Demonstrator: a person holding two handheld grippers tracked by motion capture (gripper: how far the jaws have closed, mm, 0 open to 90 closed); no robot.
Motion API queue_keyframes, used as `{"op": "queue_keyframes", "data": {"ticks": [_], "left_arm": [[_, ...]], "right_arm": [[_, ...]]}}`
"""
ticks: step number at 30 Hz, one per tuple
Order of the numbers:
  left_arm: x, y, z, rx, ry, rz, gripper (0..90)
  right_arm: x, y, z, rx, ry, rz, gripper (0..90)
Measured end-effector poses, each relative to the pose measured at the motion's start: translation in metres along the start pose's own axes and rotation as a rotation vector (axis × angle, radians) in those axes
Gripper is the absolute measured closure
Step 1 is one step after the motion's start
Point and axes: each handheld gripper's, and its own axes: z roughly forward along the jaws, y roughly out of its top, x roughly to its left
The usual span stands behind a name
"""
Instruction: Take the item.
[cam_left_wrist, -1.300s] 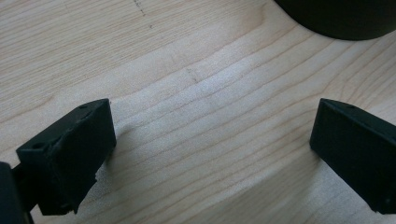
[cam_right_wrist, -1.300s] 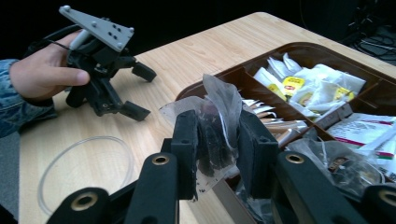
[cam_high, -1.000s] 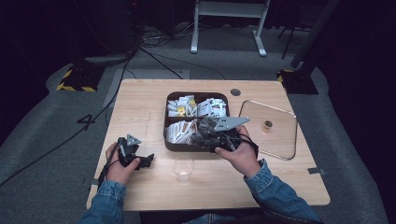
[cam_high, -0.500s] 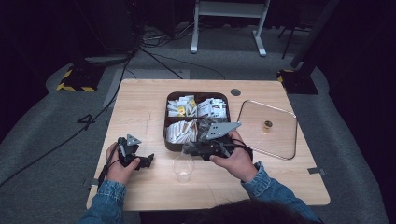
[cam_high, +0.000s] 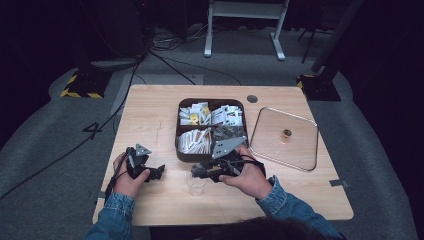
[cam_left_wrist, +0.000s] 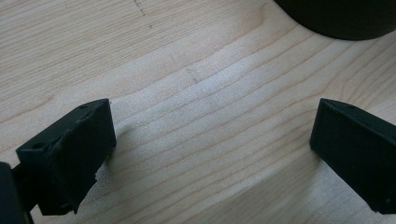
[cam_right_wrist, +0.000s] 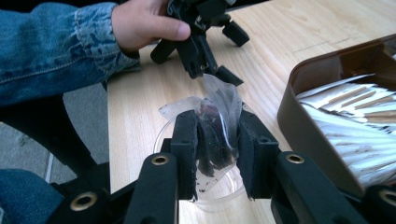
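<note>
tea sachet (cam_right_wrist: 215, 140) in right claw (cam_right_wrist: 217, 158)

Pale matt wood-grain table (cam_left_wrist: 196, 93), clear glossy plastic sachet (cam_right_wrist: 219, 116), see-through glass cup (cam_high: 196, 181), matt black fingers (cam_right_wrist: 187, 140).

a clear square lid (cam_high: 283, 137) lies beside the compartment box (cam_high: 183, 151).

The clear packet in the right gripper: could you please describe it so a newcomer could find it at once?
Start at the brown compartment tray mid-table; just in front stands a clear cup. Above it, the right gripper pinches a see-through packet of dark loose bits, unlike the tray's white paper sachets.
</note>
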Motion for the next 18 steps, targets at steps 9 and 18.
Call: {"op": "queue_keyframes", "data": {"ticks": [9, 18], "left_arm": [[0.0000, 0.0000, 0.0000, 0.000, 0.000, 0.000, 0.6], [0.0001, 0.0001, 0.0000, 0.000, 0.000, 0.000, 0.6]], "right_arm": [[-0.0010, -0.0031, 0.0069, 0.026, 0.014, 0.004, 69.6], [-0.0013, -0.0019, 0.0076, 0.001, 0.006, -0.013, 53.5]]}}
